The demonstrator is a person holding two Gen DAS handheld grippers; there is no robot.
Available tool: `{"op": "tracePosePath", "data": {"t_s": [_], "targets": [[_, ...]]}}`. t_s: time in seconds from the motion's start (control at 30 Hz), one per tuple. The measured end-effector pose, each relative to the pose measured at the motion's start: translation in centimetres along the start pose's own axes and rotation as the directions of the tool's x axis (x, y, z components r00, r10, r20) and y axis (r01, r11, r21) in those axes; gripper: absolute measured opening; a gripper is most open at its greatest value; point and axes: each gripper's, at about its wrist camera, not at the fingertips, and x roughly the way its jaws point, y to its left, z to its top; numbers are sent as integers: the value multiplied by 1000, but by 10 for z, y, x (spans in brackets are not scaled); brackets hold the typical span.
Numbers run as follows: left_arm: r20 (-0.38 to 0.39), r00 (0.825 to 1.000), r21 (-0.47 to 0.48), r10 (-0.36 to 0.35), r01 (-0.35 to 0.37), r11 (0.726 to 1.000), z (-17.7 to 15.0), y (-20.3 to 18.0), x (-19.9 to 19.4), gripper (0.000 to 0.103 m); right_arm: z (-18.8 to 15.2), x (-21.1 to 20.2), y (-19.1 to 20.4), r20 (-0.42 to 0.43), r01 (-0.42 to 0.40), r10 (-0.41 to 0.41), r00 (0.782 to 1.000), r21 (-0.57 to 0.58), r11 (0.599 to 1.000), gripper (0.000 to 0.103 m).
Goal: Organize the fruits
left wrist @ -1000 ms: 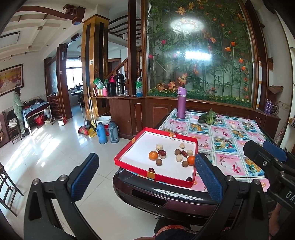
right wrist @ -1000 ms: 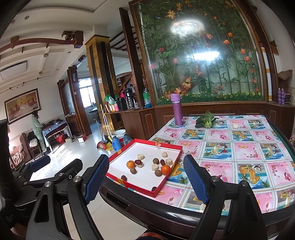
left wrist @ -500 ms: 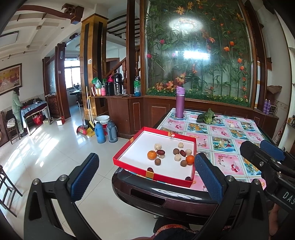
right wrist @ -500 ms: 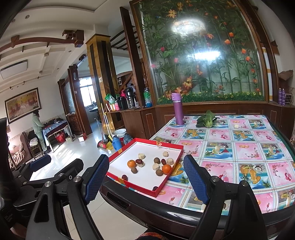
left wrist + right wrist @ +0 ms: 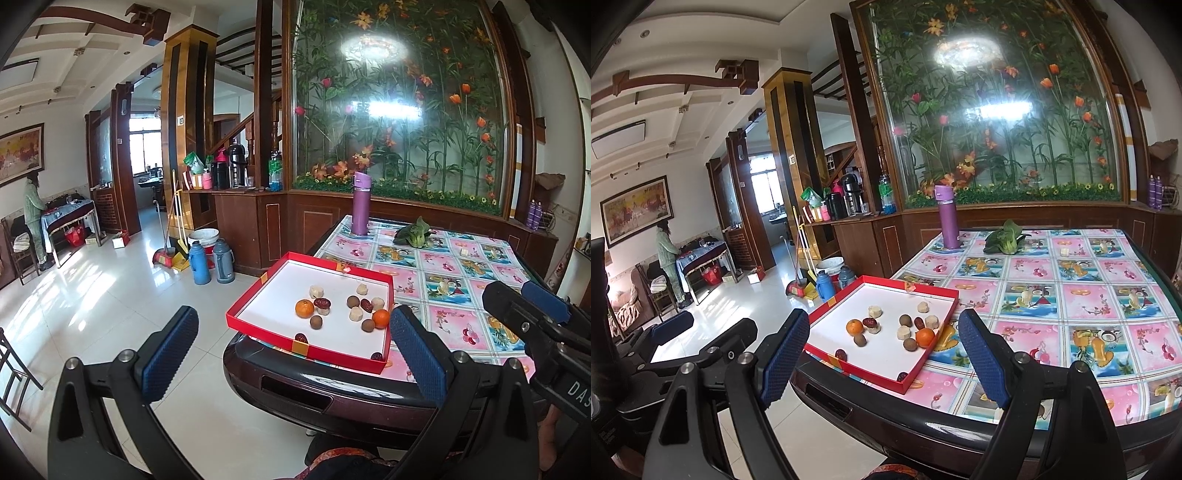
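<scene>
Fruits (image 5: pixel 351 310) sit scattered in the red tray (image 5: pixel 258 295) just ahead of both tongs; left gripper (image 5: pixel 295 354) and right gripper (image 5: pixel 882 354) hang spread wide, holding nothing, short of the table (image 5: pixel 1071 295).

Open air above red tray (image 5: pixel 309 352)

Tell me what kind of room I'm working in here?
Most likely a home living and dining room: a dining table with a patterned cover, thermos flasks on the tiled floor, a framed painting.
</scene>
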Motion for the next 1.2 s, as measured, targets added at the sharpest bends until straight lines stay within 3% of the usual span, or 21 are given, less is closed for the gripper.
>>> {"op": "tracePosePath", "data": {"t_s": [1.2], "targets": [[-16, 1000, -9, -18, 18, 1000, -13, 9, 6, 103, -4, -1, 1, -9, 0, 0, 1000, -3, 1000, 83]]}}
